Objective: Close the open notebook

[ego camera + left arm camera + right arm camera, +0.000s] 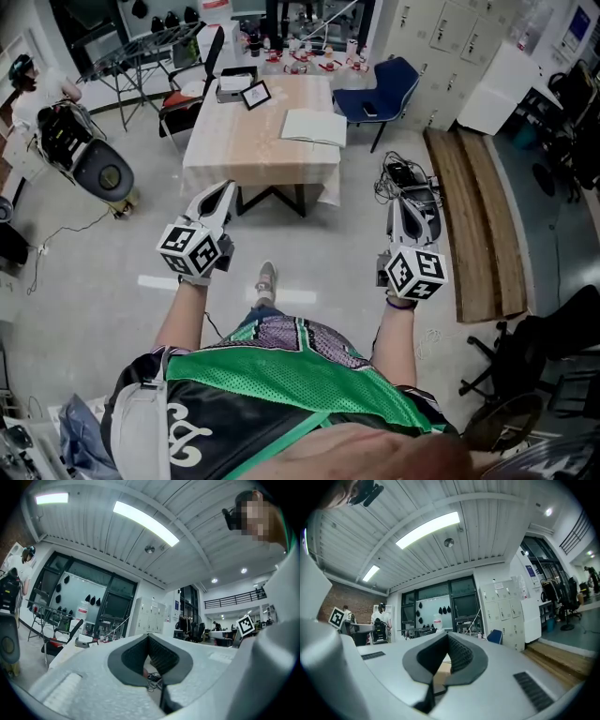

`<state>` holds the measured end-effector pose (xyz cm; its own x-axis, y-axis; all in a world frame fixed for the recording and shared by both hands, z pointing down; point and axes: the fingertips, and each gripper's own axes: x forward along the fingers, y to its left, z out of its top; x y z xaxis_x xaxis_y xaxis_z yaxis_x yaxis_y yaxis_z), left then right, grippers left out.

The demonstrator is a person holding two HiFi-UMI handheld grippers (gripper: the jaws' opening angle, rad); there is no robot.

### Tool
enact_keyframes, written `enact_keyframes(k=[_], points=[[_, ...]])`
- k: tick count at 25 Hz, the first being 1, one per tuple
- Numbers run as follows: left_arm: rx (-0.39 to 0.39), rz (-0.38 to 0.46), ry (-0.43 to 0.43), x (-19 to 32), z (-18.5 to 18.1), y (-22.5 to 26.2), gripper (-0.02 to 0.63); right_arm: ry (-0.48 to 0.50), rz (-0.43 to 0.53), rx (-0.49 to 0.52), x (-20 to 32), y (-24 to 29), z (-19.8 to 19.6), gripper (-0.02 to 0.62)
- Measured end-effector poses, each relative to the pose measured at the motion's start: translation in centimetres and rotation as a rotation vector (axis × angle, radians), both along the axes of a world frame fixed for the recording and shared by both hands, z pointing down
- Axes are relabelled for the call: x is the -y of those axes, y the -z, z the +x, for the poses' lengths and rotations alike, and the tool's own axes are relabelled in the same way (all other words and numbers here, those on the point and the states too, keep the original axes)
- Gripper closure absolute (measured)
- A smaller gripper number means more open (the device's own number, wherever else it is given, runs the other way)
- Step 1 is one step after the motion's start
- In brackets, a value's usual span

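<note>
Close to the body: left gripper [223, 187] and right gripper [406, 200] point level, side by side and well apart, above the floor; a shoe [266, 278] shows lower down between them.
Left tongs: pressed together at the tips, pinching nothing.
Right tongs: pressed together too, holding nothing.
Floor ahead: a cable tangle [405, 176] lies just past the right gripper, beside a long wooden platform [473, 216].
Task's thing: the notebook [314, 127] lies open, pages up, toward the right side of the table [239, 145], well apart from both grippers.
Around it: a small framed picture [255, 94] stands farther back on the table; a blue chair [389, 84] stands at the right far corner, a black chair [187, 89] at the left.
Head view only: the notebook and the whole tabletop.
Gripper views only: ceiling lights, lockers, and each other's marker cube; below the left jaws the cables, below the right jaws a tan strip of the table.
Hard to tell: small items beyond the table's far end; an office chair [525, 366] is cut off at lower right.
</note>
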<state>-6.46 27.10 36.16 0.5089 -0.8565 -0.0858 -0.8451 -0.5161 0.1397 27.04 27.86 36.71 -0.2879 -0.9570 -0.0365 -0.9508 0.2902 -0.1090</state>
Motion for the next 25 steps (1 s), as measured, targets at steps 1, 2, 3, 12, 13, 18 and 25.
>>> enact_keyframes(k=[1,2,3,12,13,18,25], points=[[-0.002,0.000,-0.001,0.0,0.0,0.0,0.591,0.002,0.002,0.005,0.0,0.0,0.0,0.597],[-0.003,0.000,-0.001,0.1,0.0,-0.1,0.591,0.005,0.005,0.010,0.1,0.1,0.0,0.597],[-0.003,-0.001,-0.001,0.1,0.0,-0.1,0.591,0.010,0.009,0.015,0.1,0.1,-0.1,0.597],[-0.018,-0.019,-0.002,2.0,-0.9,-0.6,0.591,0.056,0.020,0.015,1.8,0.5,-1.8,0.595],[-0.020,-0.017,-0.005,2.4,-0.9,-0.7,0.591,0.060,0.020,0.017,2.2,0.5,-2.0,0.595],[-0.029,-0.009,-0.018,5.0,-1.3,-0.3,0.591,0.061,0.022,0.011,4.7,1.0,-2.7,0.595],[-0.028,-0.005,-0.008,10.4,-1.9,0.3,0.591,0.060,0.029,0.003,10.1,2.4,-3.3,0.595]])
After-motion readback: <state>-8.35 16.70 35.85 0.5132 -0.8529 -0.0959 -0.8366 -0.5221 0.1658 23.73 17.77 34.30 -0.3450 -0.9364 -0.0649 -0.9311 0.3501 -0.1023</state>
